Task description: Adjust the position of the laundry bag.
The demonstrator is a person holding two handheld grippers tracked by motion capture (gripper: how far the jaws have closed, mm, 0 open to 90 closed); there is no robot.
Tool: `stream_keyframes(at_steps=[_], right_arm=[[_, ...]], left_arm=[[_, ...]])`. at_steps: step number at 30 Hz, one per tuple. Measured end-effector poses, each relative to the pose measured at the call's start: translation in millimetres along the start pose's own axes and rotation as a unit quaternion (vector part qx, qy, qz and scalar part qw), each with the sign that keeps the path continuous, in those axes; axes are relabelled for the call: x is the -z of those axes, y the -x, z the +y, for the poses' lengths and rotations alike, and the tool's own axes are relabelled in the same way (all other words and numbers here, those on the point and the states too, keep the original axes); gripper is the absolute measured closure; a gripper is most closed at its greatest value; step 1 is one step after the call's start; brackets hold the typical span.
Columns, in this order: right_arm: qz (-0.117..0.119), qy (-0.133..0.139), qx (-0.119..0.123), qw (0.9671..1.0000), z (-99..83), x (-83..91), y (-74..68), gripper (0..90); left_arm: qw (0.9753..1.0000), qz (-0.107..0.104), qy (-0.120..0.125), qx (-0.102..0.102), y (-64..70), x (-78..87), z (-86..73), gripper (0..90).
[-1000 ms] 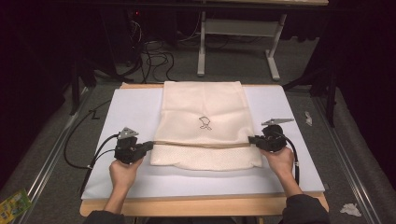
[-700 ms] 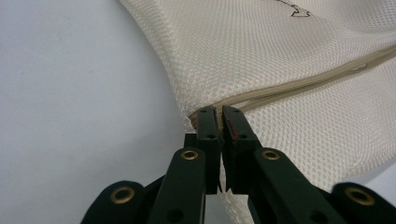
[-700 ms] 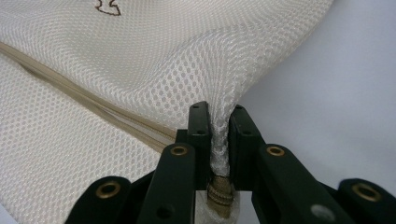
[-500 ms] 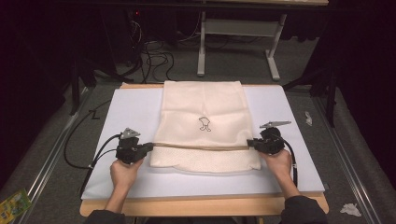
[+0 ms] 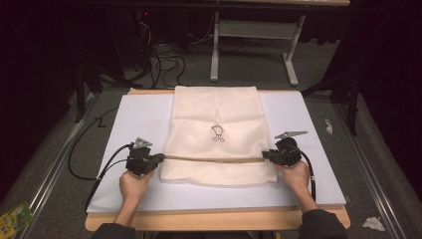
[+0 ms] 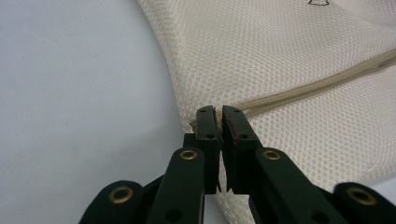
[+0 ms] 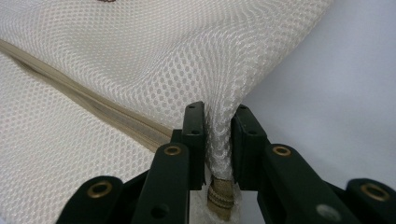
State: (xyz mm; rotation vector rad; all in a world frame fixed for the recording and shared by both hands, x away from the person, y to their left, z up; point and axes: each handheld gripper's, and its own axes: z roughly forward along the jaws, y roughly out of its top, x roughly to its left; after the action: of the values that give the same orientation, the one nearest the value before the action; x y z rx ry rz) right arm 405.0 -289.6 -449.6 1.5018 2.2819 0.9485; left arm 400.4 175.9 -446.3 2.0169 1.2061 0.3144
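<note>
With our left gripper [image 5: 158, 159] and right gripper [image 5: 266, 155] each pinching an end of the mesh bag [image 5: 215, 119]'s fold, we have drawn it slightly toward the surface's near edge, so the folded flap looks nearly laid.

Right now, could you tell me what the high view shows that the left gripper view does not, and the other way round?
High view alone: both hands, the right tool at the bag's right edge, the wooden table rim, the floor cables. Left gripper view alone: the mesh weave up close, and the left tool shut on the bag's edge at the zip's end. Both: the cream bag, its zip, the white mat.
</note>
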Motion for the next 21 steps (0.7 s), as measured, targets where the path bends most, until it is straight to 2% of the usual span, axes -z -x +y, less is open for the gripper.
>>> stream_keyframes(at_steps=[5,11,17,21], right_arm=[[0.0,0.004,-0.003,1.0,-1.1,1.2,0.8,76.7],[-0.006,0.012,-0.004,0.9999,-1.7,3.2,1.0,68.6],[-0.015,0.032,0.0,0.9994,-1.8,9.5,1.1,62.3],[-0.017,0.048,0.0,0.9987,-2.5,16.4,1.1,62.2]], left_arm=[[0.9999,0.011,0.004,-0.004,-0.7,1.4,0.1,84.7],[0.9999,0.012,0.008,-0.006,-0.6,2.7,-0.1,81.5],[0.9994,0.007,0.032,-0.01,-1.5,9.0,0.3,72.1],[0.9987,0.006,0.05,-0.013,-1.6,14.8,0.2,68.5]])
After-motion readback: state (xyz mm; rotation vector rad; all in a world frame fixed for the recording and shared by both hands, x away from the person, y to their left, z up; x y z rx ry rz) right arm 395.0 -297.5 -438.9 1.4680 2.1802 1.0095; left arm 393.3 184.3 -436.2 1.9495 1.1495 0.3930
